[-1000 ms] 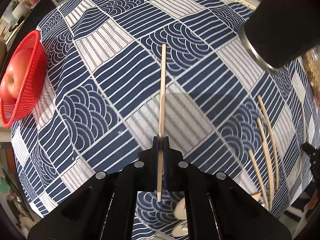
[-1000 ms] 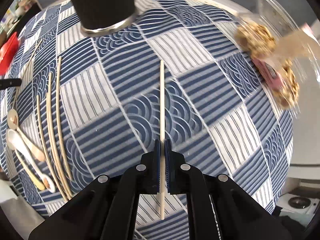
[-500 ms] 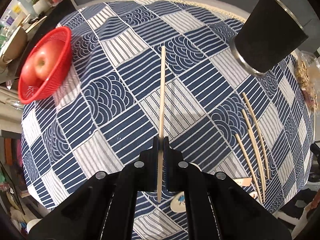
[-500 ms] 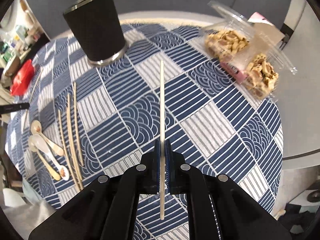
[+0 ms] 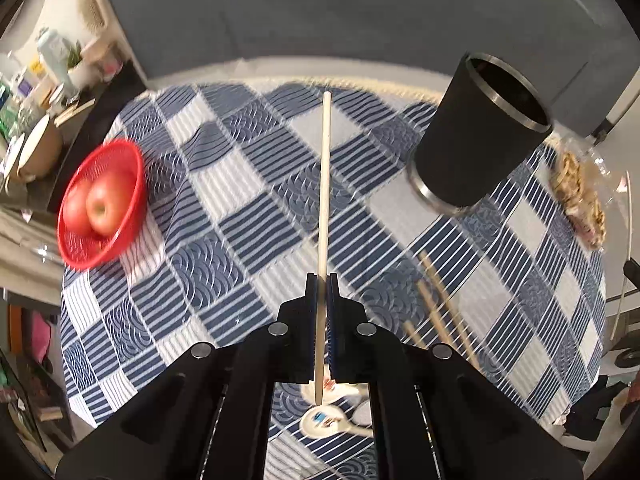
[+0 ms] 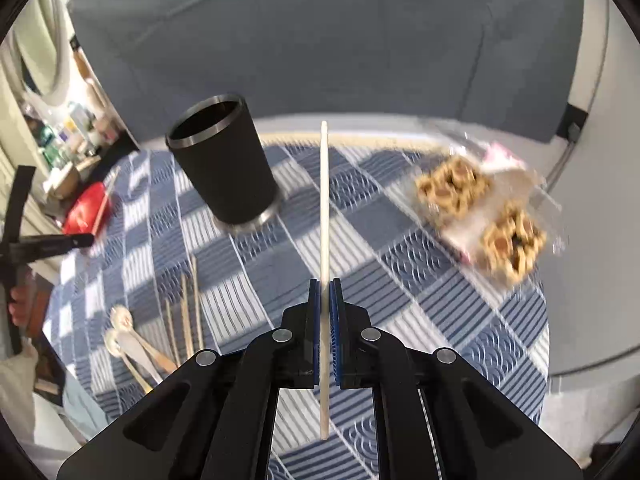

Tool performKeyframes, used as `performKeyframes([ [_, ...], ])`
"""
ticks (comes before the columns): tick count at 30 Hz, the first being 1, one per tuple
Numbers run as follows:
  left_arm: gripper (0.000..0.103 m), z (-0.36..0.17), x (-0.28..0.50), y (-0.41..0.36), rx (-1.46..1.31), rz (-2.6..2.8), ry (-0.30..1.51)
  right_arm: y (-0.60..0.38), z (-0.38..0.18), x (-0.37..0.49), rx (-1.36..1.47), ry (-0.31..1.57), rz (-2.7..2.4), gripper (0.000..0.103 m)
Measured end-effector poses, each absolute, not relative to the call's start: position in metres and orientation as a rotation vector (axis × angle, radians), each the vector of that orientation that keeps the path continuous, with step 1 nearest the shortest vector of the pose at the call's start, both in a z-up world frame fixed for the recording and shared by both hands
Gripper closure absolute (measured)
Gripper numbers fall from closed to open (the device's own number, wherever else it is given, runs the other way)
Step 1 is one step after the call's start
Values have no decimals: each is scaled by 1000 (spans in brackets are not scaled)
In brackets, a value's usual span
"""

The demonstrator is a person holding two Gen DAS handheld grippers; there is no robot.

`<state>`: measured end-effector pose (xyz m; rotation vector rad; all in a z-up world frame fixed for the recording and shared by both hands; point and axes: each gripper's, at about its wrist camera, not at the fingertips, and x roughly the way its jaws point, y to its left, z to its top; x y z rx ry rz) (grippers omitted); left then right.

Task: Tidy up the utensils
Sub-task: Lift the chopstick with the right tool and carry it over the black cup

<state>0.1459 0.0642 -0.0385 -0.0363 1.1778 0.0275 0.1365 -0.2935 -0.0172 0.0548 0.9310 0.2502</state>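
At the bottom centre of each wrist view, the fingers are clamped on a wooden stick: the left gripper (image 5: 322,280) holds one chopstick (image 5: 323,208) and the right gripper (image 6: 325,284) holds a second chopstick (image 6: 324,216), each pointing straight up the frame, clear of the cloth. Lower left in the right view, loose chopsticks (image 6: 185,312) lie beside spoons (image 6: 132,346) on the blue-and-white checked surface (image 6: 392,272). Farther up stands a black cup (image 6: 224,164), upper right in the left view. A red basket (image 5: 102,208) with apples sits at mid-left, and a clear snack pack (image 6: 480,204) at right.
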Motion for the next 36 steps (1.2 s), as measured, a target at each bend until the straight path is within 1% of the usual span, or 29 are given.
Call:
performKeyframes([
  [9, 98, -1, 184, 36, -75, 7, 1078, -292, 24, 202, 74, 838, 427, 98],
  [16, 98, 31, 211, 9, -73, -10, 1015, -279, 43, 255, 120, 831, 559, 98],
  [22, 98, 51, 228, -8, -100, -57, 947, -262, 61, 279, 144, 762, 630, 98],
  [28, 98, 55, 244, -14, -165, -100, 887, -252, 72, 292, 207, 671, 735, 98],
  [36, 98, 46, 257, -16, -307, -205, 783, -241, 75, 306, 268, 610, 788, 98],
])
